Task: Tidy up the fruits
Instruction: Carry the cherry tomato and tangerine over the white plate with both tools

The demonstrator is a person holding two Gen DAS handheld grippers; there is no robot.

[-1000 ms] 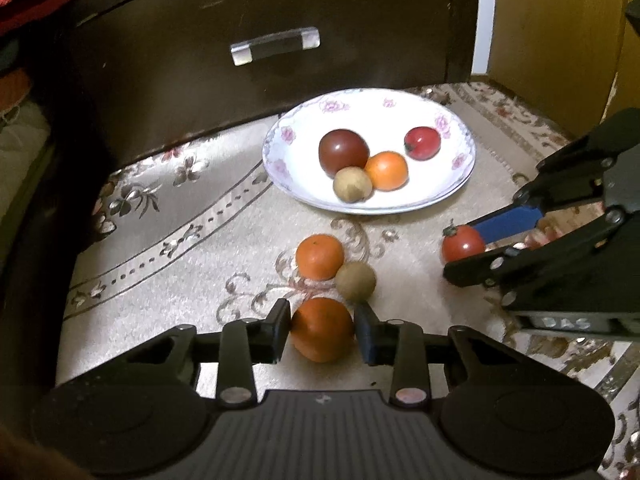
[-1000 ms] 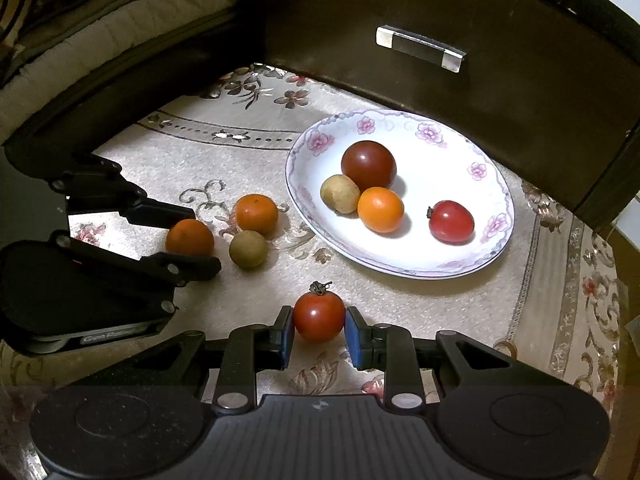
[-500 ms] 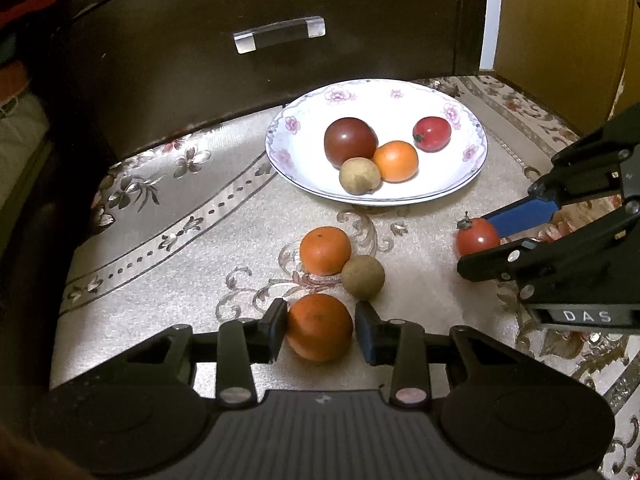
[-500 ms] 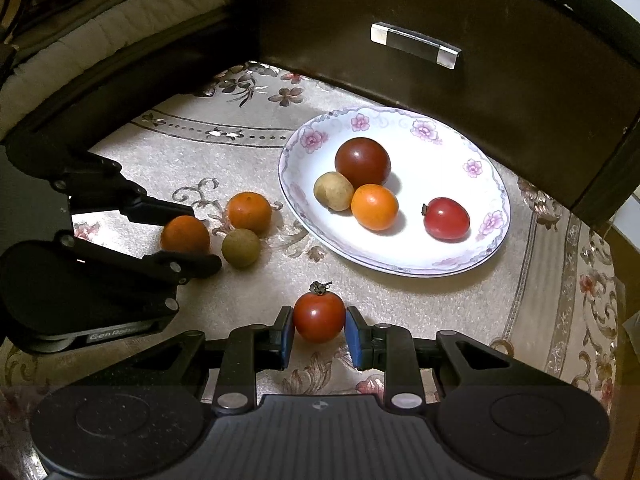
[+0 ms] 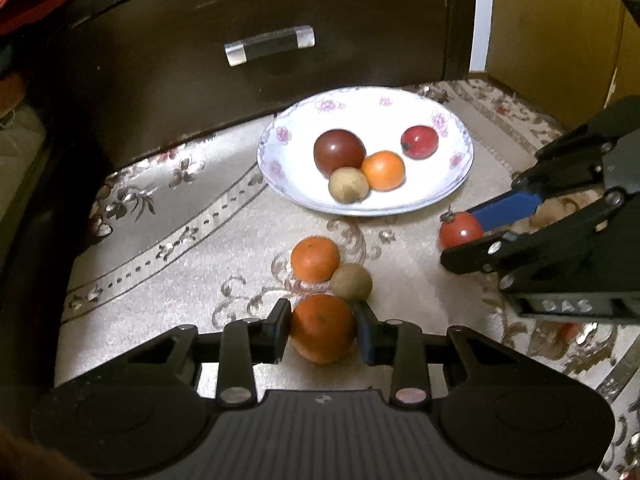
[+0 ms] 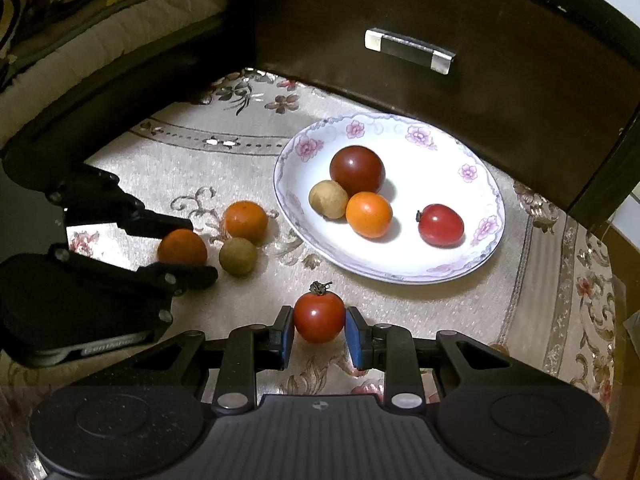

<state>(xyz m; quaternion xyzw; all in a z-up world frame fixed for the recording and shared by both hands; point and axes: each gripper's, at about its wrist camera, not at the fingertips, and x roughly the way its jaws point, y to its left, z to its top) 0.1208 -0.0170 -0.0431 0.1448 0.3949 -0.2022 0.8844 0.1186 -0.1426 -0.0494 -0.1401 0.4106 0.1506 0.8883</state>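
Note:
My left gripper (image 5: 322, 326) is shut on a large orange (image 5: 322, 328), low over the patterned cloth; it also shows in the right wrist view (image 6: 182, 247). My right gripper (image 6: 319, 334) is shut on a red tomato (image 6: 319, 317) with a stem, also seen in the left wrist view (image 5: 460, 229). A white floral plate (image 5: 456, 176) holds a dark red tomato (image 5: 339, 151), a small orange (image 5: 383, 170), a brown round fruit (image 5: 348, 185) and a red tomato (image 5: 419, 142). A second orange (image 5: 315, 259) and a brown fruit (image 5: 351, 281) lie on the cloth.
A dark wooden drawer front (image 5: 256, 28) with a clear handle (image 5: 269, 45) stands right behind the plate. A yellow panel (image 5: 552, 32) is at the back right. Bedding (image 6: 100, 16) lies at the far left in the right wrist view.
Both grippers have kept their fruit and shifted slightly; the left jaws have closed in on the large orange. The plate and the loose fruit have not moved.

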